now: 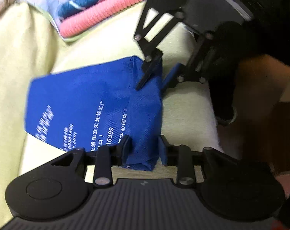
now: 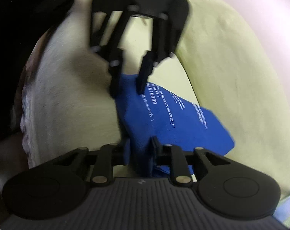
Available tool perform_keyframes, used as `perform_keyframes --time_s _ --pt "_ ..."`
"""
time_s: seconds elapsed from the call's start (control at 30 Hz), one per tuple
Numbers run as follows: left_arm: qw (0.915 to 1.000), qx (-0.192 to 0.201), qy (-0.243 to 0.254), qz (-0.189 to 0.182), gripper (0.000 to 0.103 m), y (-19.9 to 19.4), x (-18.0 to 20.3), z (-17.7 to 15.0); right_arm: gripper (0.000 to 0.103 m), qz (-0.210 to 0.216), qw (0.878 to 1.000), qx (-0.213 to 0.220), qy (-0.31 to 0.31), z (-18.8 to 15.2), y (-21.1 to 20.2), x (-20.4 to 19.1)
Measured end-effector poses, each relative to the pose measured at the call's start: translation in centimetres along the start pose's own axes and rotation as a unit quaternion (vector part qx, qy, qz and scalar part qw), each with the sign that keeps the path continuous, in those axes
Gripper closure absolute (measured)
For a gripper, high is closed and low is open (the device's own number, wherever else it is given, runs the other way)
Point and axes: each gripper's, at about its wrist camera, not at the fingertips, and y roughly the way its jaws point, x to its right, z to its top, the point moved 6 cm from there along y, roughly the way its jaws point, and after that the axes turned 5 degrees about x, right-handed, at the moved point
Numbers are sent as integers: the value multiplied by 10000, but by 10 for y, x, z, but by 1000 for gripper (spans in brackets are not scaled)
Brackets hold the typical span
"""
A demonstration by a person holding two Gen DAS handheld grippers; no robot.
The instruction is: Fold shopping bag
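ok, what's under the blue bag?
The blue bag lies on a pale yellow-green cover, visible all around it. Whatever sits directly beneath the fabric is covered. Both grippers straddle its folded edge.

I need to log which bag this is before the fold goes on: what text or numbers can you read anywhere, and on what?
"16399": white digits on the blue shopping bag, left wrist view; any digits before them are hidden behind a finger of the left hand-held gripper.
"2610399", roughly: the same number on the bag in the right wrist view, blurred.
Chinese lines and smaller rows on the bag: too blurred to read.
Small mark on each gripper body: unreadable.
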Motion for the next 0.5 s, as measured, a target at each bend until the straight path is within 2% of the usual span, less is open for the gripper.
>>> perform_keyframes --time_s 0.13,0.23,0.33,0.4,0.43,0.47,0.5 --pt "9964 -45 587 608 61 -3 21 0 88 283 9963 -106 801 1 3 15" --pt "9943 -123 722 780 60 2 24 2 88 806 9771 -251 1956 -3 7 42" --pt "9974 -322 366 534 70 6 14 6 89 1289 9568 -425 2570 -6 13 62" --pt "9986 -479 1 243 80 7 5 10 88 1498 9459 -514 2832 -7 16 70" --pt "9984 -532 -153 64 81 7 1 13 88 1606 9383 -559 3012 -9 18 74" --pt "9973 -568 -397 -221 82 4 -2 14 88 1757 9278 -618 3232 -10 19 78" --pt "9946 -563 -680 -548 82 0 -4 16 89 1974 9124 -700 3515 -11 18 81"
